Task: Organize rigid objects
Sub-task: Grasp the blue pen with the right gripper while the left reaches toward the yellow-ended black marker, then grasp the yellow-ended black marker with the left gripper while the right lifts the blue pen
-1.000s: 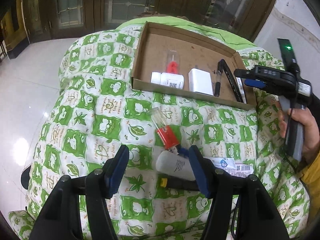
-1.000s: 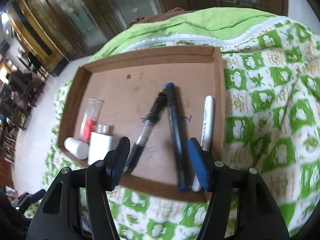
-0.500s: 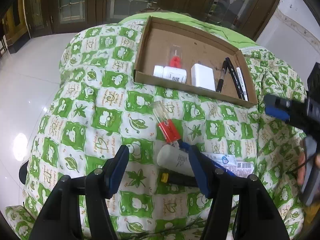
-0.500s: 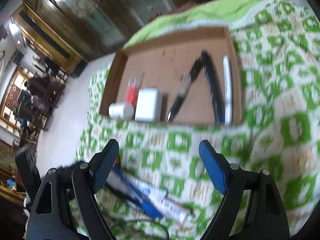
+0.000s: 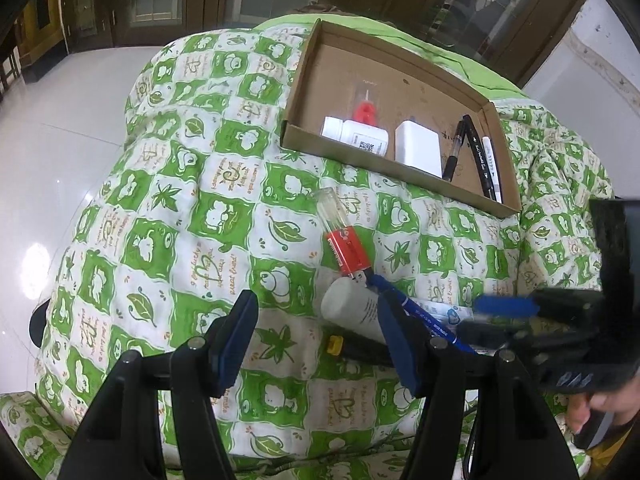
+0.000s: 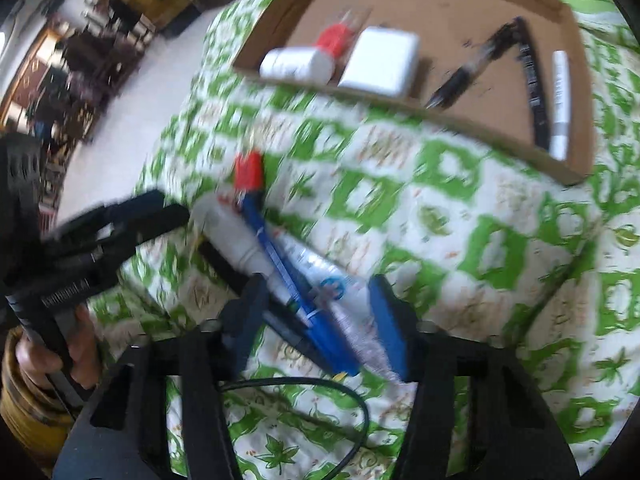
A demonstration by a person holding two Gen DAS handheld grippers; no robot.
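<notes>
**A:** Which hand do I send in for the next pick?

**B:** I'd use the right gripper (image 6: 316, 320). Its fingers are spread with nothing between the pads, and in the right wrist view they straddle the near end of the blue pen (image 6: 288, 276), one finger on each side. The pen lies in the pile on the green checked quilt (image 6: 460, 240), on the near side of the cardboard tray (image 6: 568, 176).

**A:** How does the pen run?

**B:** Its long axis goes from near-right up to far-left, toward the red-capped tube (image 6: 248, 170). The white bottle (image 6: 236, 236) sits along its left side, touching or nearly so, and a clear plastic packet (image 6: 340, 292) lies just right of it. The picture is blurred, so I can't tell whether the pads touch anything yet.

**A:** And my left gripper (image 5: 320, 336)?

**B:** Fingers released too, empty. From its camera the white bottle (image 5: 352, 312) and the blue pen (image 5: 416, 312) lie at and beyond its right finger, off its centre line. I judge the right is better placed; the fingers would close across the pen's width.
</notes>
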